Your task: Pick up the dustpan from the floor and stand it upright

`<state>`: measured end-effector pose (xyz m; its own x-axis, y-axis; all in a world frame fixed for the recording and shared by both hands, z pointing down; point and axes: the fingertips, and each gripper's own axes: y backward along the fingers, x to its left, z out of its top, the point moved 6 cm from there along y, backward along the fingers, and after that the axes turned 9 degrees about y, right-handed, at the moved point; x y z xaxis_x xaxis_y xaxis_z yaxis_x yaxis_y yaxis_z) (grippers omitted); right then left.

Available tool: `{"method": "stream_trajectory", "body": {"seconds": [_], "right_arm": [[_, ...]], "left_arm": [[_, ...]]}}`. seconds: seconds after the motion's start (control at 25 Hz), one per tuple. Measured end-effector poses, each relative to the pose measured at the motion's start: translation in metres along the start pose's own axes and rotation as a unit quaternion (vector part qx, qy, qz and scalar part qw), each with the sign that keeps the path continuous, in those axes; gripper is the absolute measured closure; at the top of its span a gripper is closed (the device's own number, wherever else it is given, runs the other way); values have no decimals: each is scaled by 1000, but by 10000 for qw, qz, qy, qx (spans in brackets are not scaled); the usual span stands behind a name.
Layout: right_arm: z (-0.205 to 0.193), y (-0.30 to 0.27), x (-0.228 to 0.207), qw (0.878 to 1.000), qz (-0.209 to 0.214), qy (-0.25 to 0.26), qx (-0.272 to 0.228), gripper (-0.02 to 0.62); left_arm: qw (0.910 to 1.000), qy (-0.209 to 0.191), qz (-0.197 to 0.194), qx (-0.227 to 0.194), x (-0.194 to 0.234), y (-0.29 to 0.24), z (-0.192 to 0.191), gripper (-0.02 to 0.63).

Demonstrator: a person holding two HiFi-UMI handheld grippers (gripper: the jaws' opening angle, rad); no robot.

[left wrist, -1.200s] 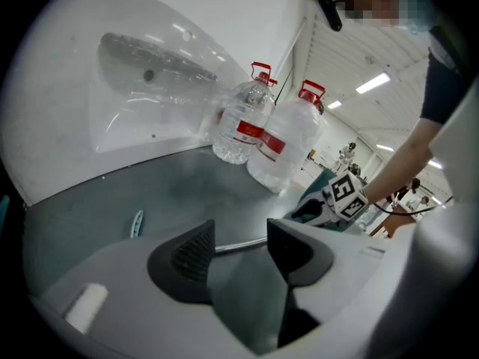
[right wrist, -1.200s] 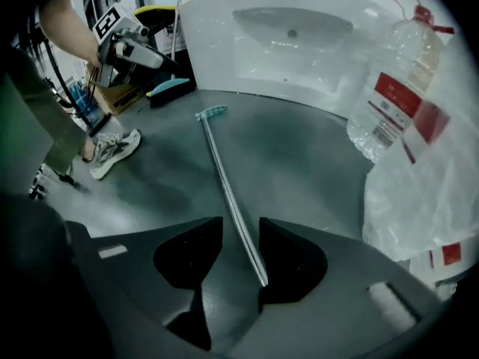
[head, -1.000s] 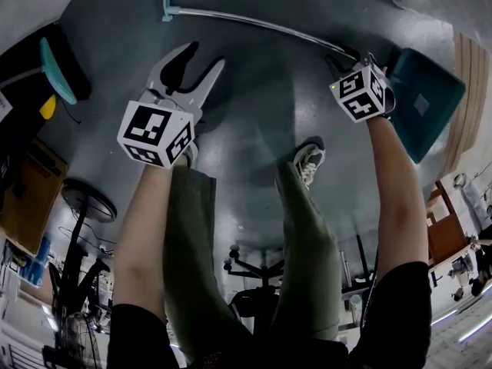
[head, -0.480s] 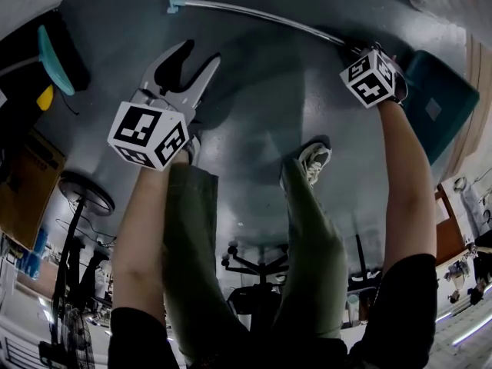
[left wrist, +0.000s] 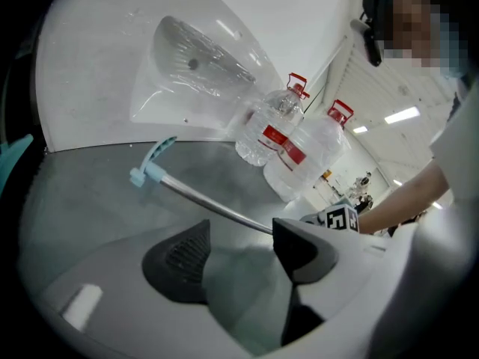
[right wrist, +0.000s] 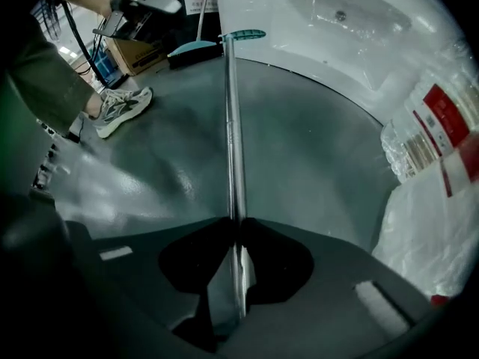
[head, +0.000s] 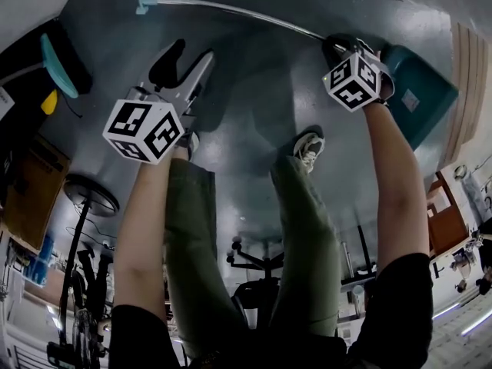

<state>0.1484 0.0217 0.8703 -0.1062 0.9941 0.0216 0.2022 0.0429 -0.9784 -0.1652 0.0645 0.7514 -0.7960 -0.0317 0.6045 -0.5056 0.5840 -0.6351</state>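
Found the dustpan [head: 419, 91] lying flat on the floor [head: 254, 91], teal pan toward the right edge of the head view. Traced its metal handle [right wrist: 233, 140] across the floor to a teal grip end [right wrist: 243, 34] near the far wall. Logged the right gripper [right wrist: 236, 226] with jaws just closing, now clamped on the handle close to the pan. Logged the left gripper [left wrist: 239, 253] with jaws just opening, apart, empty, short of the handle. Noted water bottles [left wrist: 314, 152] by the wall.
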Motion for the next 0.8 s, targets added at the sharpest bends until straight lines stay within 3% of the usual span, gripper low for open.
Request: {"method": "stream_trajectory", "body": {"seconds": [0.8], "right_arm": [[60, 79, 18, 9945, -392, -372, -897, 525]], "left_arm": [[9969, 346, -388, -588, -49, 17, 127, 290]]}}
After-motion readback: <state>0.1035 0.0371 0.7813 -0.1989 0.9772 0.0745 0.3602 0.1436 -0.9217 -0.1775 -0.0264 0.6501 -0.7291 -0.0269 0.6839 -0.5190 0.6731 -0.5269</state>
